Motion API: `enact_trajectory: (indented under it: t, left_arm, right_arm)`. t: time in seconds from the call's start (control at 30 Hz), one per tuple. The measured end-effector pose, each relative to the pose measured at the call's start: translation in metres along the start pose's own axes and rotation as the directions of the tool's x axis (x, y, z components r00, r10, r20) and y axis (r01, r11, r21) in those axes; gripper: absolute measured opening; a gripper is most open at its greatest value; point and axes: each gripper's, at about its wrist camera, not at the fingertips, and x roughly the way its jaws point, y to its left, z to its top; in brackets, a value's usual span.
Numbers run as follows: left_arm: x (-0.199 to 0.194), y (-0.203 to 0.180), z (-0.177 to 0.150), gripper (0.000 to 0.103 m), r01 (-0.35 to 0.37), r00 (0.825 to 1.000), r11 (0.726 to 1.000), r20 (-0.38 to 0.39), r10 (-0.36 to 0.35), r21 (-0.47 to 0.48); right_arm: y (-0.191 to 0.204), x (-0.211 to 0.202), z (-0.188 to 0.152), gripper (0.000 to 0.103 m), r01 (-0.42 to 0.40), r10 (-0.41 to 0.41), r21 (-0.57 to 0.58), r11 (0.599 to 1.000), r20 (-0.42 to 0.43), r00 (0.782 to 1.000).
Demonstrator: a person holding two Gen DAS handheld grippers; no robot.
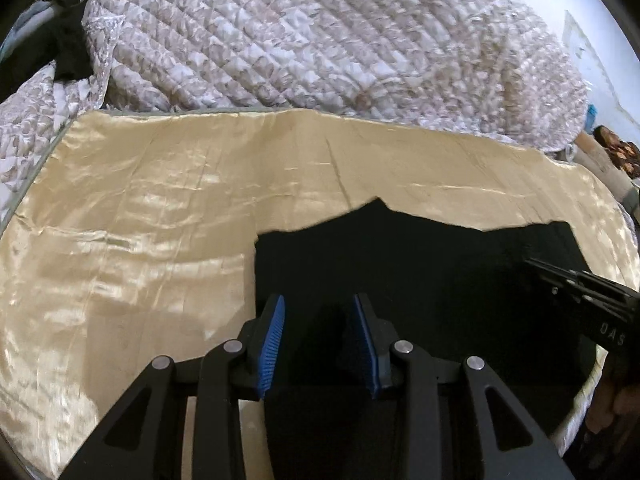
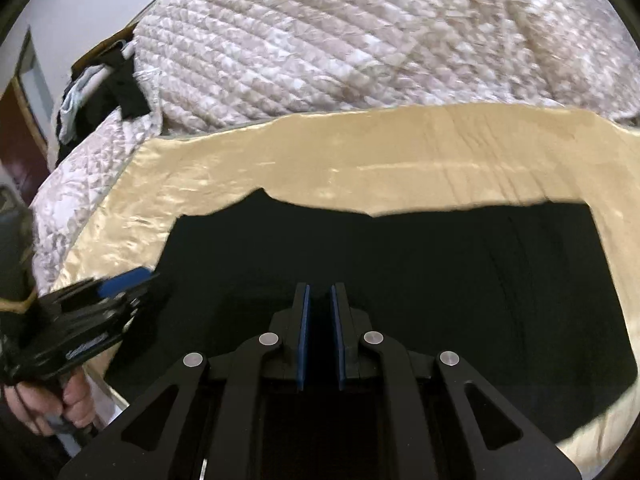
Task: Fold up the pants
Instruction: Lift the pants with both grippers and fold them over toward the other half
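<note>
A: Where are the black pants found, and why there?

B: They are spread flat on the gold satin sheet, toward its near right part, with bare sheet left on the left and far sides. A flat, smooth bed is presumably wanted so that a fold can be laid cleanly. The quilted cover is heaped at the far edge, kept off the working area.

A: How is the left gripper held?

B: Its blue pads are set well apart, and nothing is seen between them. It is poised over the left edge of the pants, likely so that this edge can be taken.

A: And the right gripper?

B: Its pads are drawn close, with only a narrow dark gap left. Whether cloth is pinched there cannot be told, since black fabric lies behind the gap. It is placed over the middle of the garment.

A: How far along is the fold judged to be?

B: An early stage is suggested; the far edge is uneven and no stacked layers can be made out
</note>
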Motion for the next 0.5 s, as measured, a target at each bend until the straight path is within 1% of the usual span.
enact_trajectory:
  t: [0.03,0.13,0.17,0.23,0.3,0.37,0.43,0.5]
  left_arm:
    - [0.005,0.001,0.002,0.037,-0.003,1.000,1.000,-0.005,0.003,-0.001]
    - [0.014,0.003,0.003,0.038,-0.004,1.000,1.000,-0.021,0.004,-0.005]
    - [0.015,0.002,0.001,0.041,-0.004,1.000,1.000,-0.017,0.004,0.005]
    - [0.015,-0.001,0.000,0.044,-0.003,1.000,1.000,-0.009,0.003,0.021]
    - [0.015,-0.003,-0.001,0.045,-0.005,1.000,1.000,-0.004,0.006,0.027]
    - [0.014,-0.003,-0.001,0.045,-0.008,1.000,1.000,0.000,0.008,0.028]
    - [0.011,-0.003,-0.001,0.045,-0.013,1.000,1.000,0.002,0.013,0.025]
    - [0.006,-0.003,-0.002,0.046,-0.017,1.000,1.000,0.008,0.017,0.022]
  right_arm:
    - [-0.001,0.008,0.007,0.010,0.012,-0.012,-0.001,1.000,-0.011,1.000]
    - [-0.008,0.030,0.017,0.010,0.010,-0.008,0.025,1.000,-0.062,0.998]
    - [-0.009,0.034,0.018,0.010,0.009,-0.007,0.026,1.000,-0.074,0.997]
    - [-0.014,0.041,0.019,0.010,0.040,-0.038,0.030,0.999,-0.084,0.996]
    - [-0.022,0.044,0.018,0.010,0.041,-0.035,0.067,0.997,-0.081,0.996]
    - [-0.028,0.042,0.019,0.010,0.059,-0.052,0.088,0.994,-0.081,0.995]
    - [-0.027,0.038,0.018,0.010,0.069,-0.062,0.081,0.994,-0.079,0.995]
    - [-0.022,0.026,0.013,0.010,0.053,-0.049,0.066,0.996,-0.059,0.997]
